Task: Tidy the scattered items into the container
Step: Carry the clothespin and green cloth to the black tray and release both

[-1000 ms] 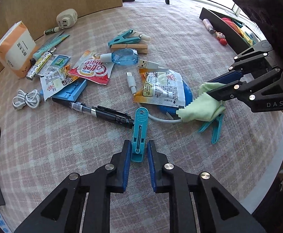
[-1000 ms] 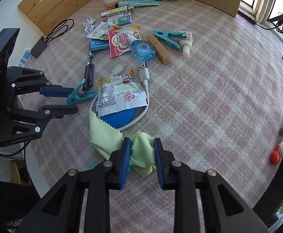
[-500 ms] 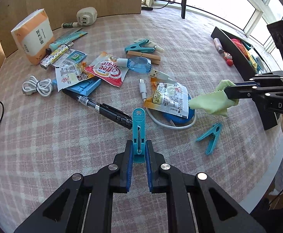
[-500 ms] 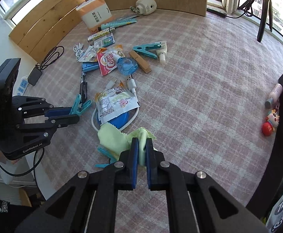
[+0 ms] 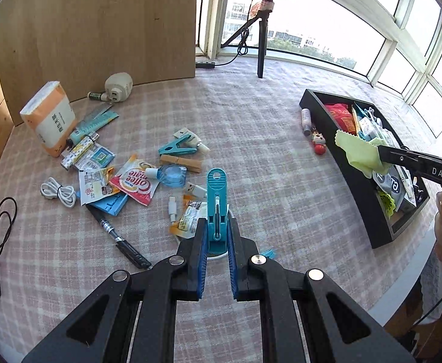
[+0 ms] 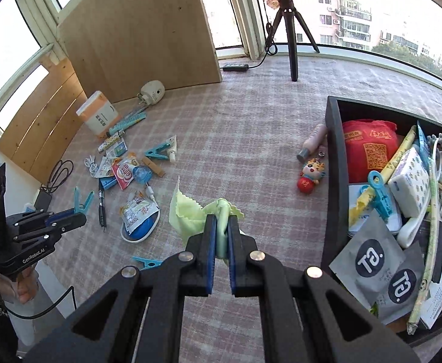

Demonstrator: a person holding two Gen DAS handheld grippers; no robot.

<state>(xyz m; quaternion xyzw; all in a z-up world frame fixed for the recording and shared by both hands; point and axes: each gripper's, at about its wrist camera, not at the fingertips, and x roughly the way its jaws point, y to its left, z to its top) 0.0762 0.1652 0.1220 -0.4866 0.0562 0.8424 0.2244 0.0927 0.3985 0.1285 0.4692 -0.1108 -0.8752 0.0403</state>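
From the left wrist, the left gripper [image 5: 215, 236] hides the lower half of the teal clothespin [image 5: 217, 199] it clamps, now lifted off the checked tablecloth [image 5: 251, 127]. From the right wrist, the right gripper [image 6: 221, 230] pinches a crumpled pale-green cloth [image 6: 190, 211], now carried beside the black tray [image 6: 331, 181], whose right end is cut off.
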